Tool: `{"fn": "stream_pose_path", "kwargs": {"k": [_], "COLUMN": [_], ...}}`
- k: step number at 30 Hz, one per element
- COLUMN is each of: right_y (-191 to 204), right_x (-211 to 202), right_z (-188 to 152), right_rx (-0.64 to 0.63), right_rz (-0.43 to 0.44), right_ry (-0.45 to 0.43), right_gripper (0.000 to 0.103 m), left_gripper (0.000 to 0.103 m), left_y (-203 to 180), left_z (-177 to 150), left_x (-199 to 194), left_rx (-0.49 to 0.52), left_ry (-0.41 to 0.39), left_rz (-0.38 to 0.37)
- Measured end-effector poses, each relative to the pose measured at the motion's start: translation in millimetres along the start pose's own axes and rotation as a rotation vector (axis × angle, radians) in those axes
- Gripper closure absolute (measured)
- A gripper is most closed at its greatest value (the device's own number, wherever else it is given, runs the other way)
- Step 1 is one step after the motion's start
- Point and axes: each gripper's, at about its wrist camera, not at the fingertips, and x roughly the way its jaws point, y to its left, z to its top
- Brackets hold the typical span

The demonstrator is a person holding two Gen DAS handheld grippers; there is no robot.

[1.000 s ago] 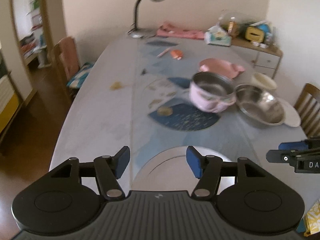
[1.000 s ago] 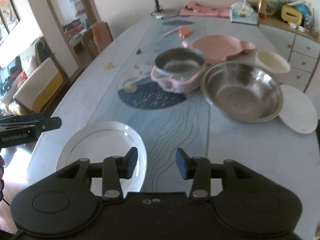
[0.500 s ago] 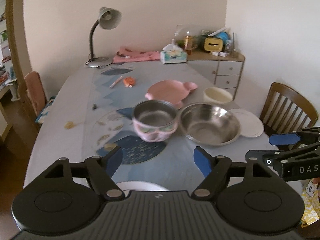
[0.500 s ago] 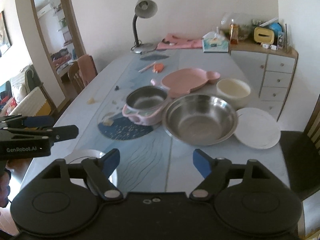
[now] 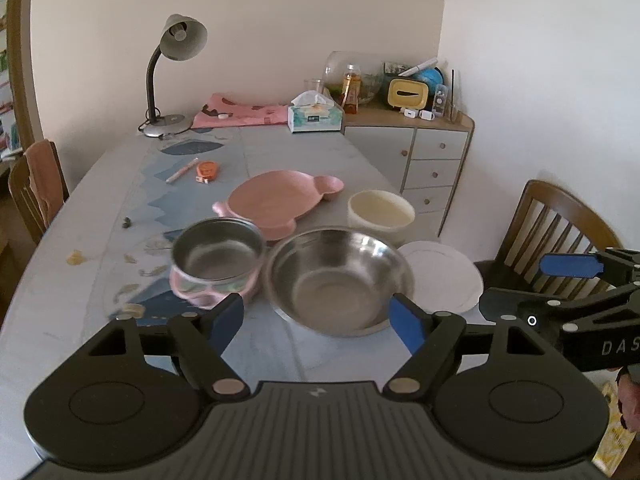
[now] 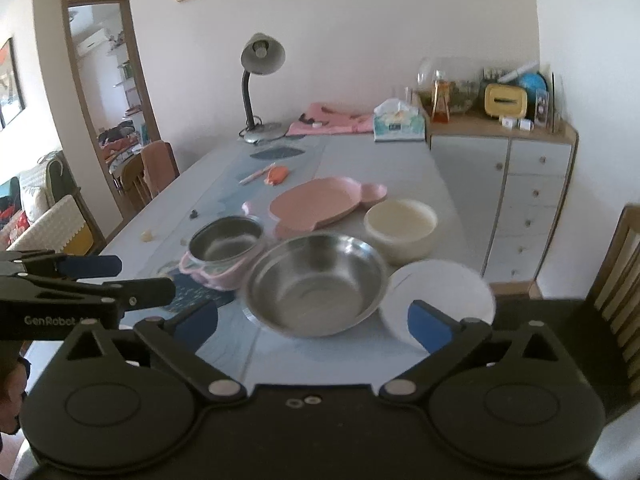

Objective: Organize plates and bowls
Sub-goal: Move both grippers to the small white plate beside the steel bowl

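So, left wrist view first: the left hand-held gripper point(image 5: 316, 322) has its blue pads spread wide with nothing between them, just hovering above the near end of the bench point(image 5: 272, 152). Past the pads sits the big steel bowl point(image 5: 340, 280), and touching it on the left is the small steel bowl in a pink holder point(image 5: 218, 264). Behind those there's the pink animal-shaped plate point(image 5: 276, 200), a cream bowl point(image 5: 380, 212) to the right of it, and a white plate point(image 5: 440, 276) at the bench's right edge, tucked just beside the big steel bowl. The right hand-held gripper point(image 5: 560, 284) pokes in from the right, with "DAS" readable on its body. At the far end are a desk lamp point(image 5: 176, 64) and a tissue box point(image 5: 316, 118); the print on the box is too small to read.

Right wrist view: the right hand-held gripper point(image 6: 312, 322) is empty too, jaws opening and already very wide apart. The big steel bowl point(image 6: 316, 284) is framed between the pads but further off, and the right pad overlaps the white plate point(image 6: 440, 284) in the picture, though whether it touches I can't tell. The left hand-held gripper point(image 6: 124, 280) comes in from the left with "GenRobot" printed on it. The small steel bowl point(image 6: 226, 246), pink plate point(image 6: 320, 202) and cream bowl point(image 6: 402, 226) sit in the same cluster.
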Motion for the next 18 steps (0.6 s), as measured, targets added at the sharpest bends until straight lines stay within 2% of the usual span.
{"fn": "stream_pose_path", "kwargs": {"k": [5, 6, 8, 10, 18], "right_y": [-35.0, -42.8, -54.9, -67.3, -121.1], "right_x": [5.6, 7.9, 11.1, 15.0, 50.3], "right_z": [6.8, 8.9, 11.4, 13.4, 24.2], "right_rx": [-0.018, -0.021, -0.030, -0.046, -0.109], "right_rz": [0.015, 0.015, 0.014, 0.016, 0.019], "right_ry": [0.002, 0.004, 0.007, 0.010, 0.058], "right_gripper": [0.000, 0.000, 0.000, 0.000, 0.000], "left_gripper": [0.020, 0.018, 0.006, 0.002, 0.002], "left_y": [-26.0, -30.8, -39.5, -47.8, -78.7], "left_z": [7.2, 8.5, 10.2, 11.2, 10.5], "left_x": [20.5, 25.1, 34.7, 42.8, 89.4], "left_rx": [-0.050, -0.061, -0.080, -0.107, -0.179], "left_ry": [0.010, 0.014, 0.024, 0.029, 0.132], "left_rz": [0.028, 0.032, 0.039, 0.046, 0.068]}}
